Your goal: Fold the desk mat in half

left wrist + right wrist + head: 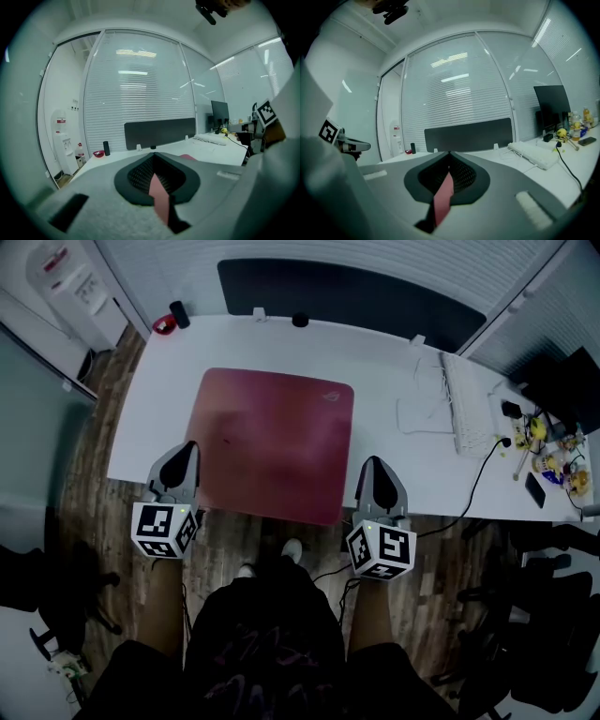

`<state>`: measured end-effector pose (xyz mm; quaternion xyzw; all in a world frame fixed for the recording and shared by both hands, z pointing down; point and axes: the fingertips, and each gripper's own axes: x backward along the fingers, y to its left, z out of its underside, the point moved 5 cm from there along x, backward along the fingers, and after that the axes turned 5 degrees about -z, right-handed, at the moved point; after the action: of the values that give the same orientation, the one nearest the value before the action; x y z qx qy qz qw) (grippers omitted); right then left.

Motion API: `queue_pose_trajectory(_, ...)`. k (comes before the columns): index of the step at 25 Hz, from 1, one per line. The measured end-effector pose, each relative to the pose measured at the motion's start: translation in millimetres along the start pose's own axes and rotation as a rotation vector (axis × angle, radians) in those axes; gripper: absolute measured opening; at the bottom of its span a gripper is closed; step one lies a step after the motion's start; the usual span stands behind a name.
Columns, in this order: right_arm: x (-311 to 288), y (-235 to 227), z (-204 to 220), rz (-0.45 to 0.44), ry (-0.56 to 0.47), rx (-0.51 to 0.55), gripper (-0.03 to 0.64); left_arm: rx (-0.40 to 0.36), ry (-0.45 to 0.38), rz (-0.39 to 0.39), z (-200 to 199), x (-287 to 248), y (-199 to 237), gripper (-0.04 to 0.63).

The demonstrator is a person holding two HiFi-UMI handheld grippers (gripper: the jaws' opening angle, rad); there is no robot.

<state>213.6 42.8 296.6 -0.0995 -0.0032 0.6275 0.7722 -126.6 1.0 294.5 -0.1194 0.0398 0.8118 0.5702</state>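
A dark red desk mat (272,442) lies flat on the white desk (394,460), its near edge reaching the desk's front edge. My left gripper (187,451) is at the mat's near left corner and my right gripper (373,467) at its near right corner. In the left gripper view the jaws of the left gripper (153,158) are closed with a red strip of mat (160,194) pinched between them. The right gripper view shows the same: the right gripper (449,158) is shut on a red strip of mat (442,199).
A white keyboard (469,407) and cables lie right of the mat, with small clutter (548,451) at the desk's far right. A black divider panel (347,294) runs along the back edge. A red dish (164,325) and black cylinder (178,315) stand at the back left.
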Motion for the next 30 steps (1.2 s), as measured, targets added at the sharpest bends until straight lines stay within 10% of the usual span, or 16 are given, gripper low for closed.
queue_pose_trajectory(14,-17,12,1,-0.049,0.001,-0.022,0.006,0.016,-0.022,-0.100,-6,20,38,-0.002)
queue_pose_trajectory(30,-23,40,10,0.014,0.042,0.016,0.006,0.045,0.002,0.003,15,-3,61,-0.002)
